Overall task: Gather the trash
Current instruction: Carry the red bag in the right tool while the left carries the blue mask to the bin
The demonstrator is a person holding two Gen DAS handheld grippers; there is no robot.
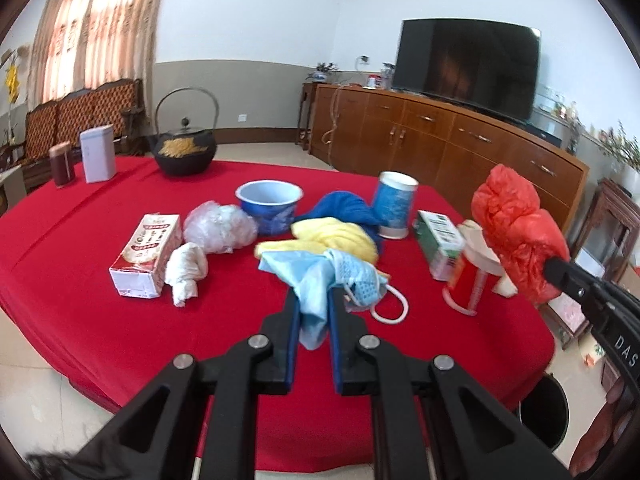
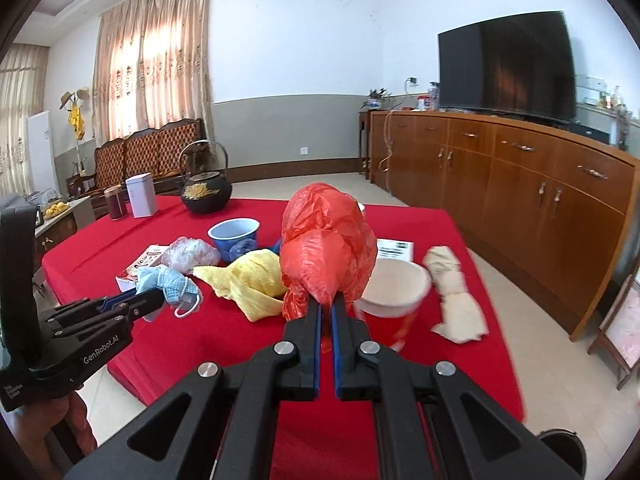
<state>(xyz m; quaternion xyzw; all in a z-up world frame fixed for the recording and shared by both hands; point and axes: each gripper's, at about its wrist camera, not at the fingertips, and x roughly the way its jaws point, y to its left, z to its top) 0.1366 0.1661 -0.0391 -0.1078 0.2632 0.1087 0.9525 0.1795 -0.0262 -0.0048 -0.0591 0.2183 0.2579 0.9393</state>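
**Spotter:** Both grippers are loaded. Your left gripper (image 1: 314, 300) is clamped on the blue face mask (image 1: 332, 276), pinching a fold of its soft fabric, with one ear loop (image 1: 390, 306) dangling toward the red surface (image 1: 80, 240). Your right gripper (image 2: 327, 308) is closed tight on the crumpled red plastic bag (image 2: 328, 248), gripped at its lower bunched end, so the bulk stands above the jaws.

**Operator:** How will they behave when carried?

**Spotter:** Both look very light and limp. The mask should drape and swing, and that loop could snag on the yellow cloth (image 1: 336, 236) lying just behind it. The bag is thin, slick film; I'd judge a pinch on a bunched wad safer than on a single layer, which could slide out.

**Operator:** Where does it all go?

**Spotter:** A dark bin (image 1: 548, 412) shows on the floor past the surface's near right corner, which looks like the likely drop.

**Operator:** What's left?

**Spotter:** Toward the left edge, a milk carton (image 1: 146, 252), a clear plastic wad (image 1: 220, 228) and a white tissue wad (image 1: 186, 270). The carton is stiff, so take it across its narrow sides; the wads will crush, so grab them mid-bulk. The paper cup (image 1: 394, 204) near the far edge would dent under a hard squeeze.
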